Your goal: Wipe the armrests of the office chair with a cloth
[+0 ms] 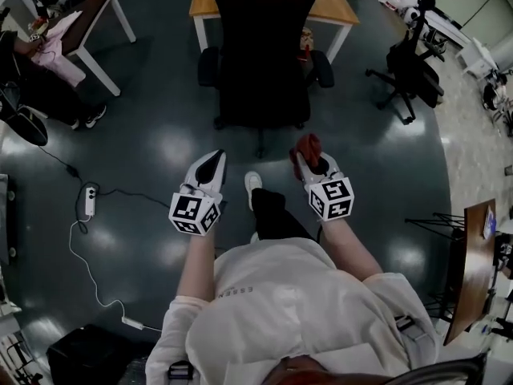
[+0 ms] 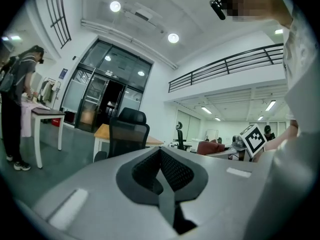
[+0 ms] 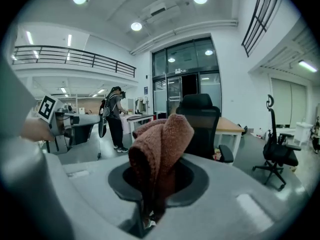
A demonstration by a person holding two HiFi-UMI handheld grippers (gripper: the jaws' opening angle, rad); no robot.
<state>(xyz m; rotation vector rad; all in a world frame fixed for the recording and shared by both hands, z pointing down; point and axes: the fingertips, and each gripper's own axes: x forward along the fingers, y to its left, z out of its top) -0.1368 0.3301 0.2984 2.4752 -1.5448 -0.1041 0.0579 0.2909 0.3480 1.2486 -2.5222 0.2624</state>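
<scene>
A black office chair [image 1: 260, 50] stands ahead of me at a wooden desk, its back toward me, with its left armrest [image 1: 208, 65] and right armrest [image 1: 322, 67] on either side. My right gripper [image 1: 309, 155] is shut on a reddish-brown cloth [image 1: 308, 144], which stands folded up between the jaws in the right gripper view [image 3: 160, 149]. The chair [image 3: 200, 124] shows behind the cloth there. My left gripper [image 1: 213, 163] is shut and holds nothing; its jaws meet in the left gripper view [image 2: 161, 176], with the chair [image 2: 127, 134] beyond. Both grippers hover short of the chair.
A wooden desk [image 1: 333, 6] stands behind the chair. A second black chair [image 1: 409, 70] is at the right. A person [image 1: 40, 62] stands at a white table [image 1: 100, 22] at the left. A power strip and cable [image 1: 88, 203] lie on the dark floor.
</scene>
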